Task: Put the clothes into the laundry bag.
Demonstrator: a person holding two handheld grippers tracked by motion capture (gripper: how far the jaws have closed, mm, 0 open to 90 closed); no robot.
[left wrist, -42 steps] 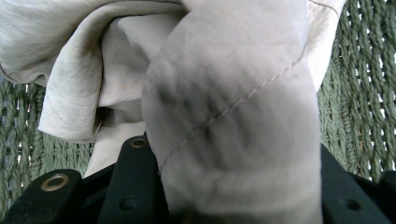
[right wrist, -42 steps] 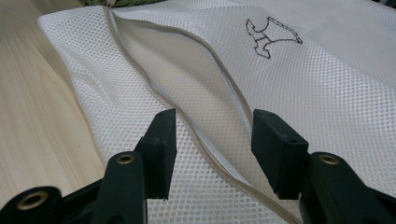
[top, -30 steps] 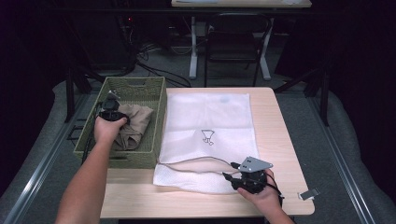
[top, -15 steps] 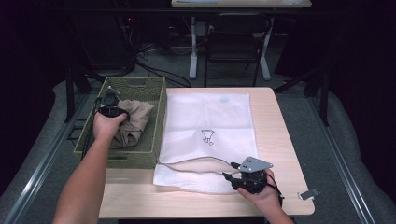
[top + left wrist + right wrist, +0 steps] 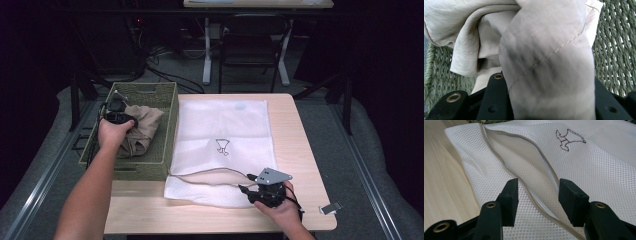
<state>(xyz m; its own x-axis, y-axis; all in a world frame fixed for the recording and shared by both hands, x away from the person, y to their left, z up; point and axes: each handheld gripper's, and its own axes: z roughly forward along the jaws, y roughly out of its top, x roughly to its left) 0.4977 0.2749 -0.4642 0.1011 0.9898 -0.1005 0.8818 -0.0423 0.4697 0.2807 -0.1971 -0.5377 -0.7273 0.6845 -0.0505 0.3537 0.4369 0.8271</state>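
Left gripper (image 5: 116, 111) over basket (image 5: 167, 115) — clamps beige cloth (image 5: 544, 50).

Black jaws with brass-ringed holes, grey three-cornered plate (image 5: 273, 176), bare forearms

Right tool (image 5: 537, 202) over a white mesh bag (image 5: 599, 170) lying on the light wooden desk (image 5: 441, 177). Its two black jaws stand apart, one on each side of the bag's unzipped opening (image 5: 524, 162), whose pale zipper edge (image 5: 534, 202) runs between them. A small outline emblem (image 5: 569, 137) lies ahead and to the tool's right.
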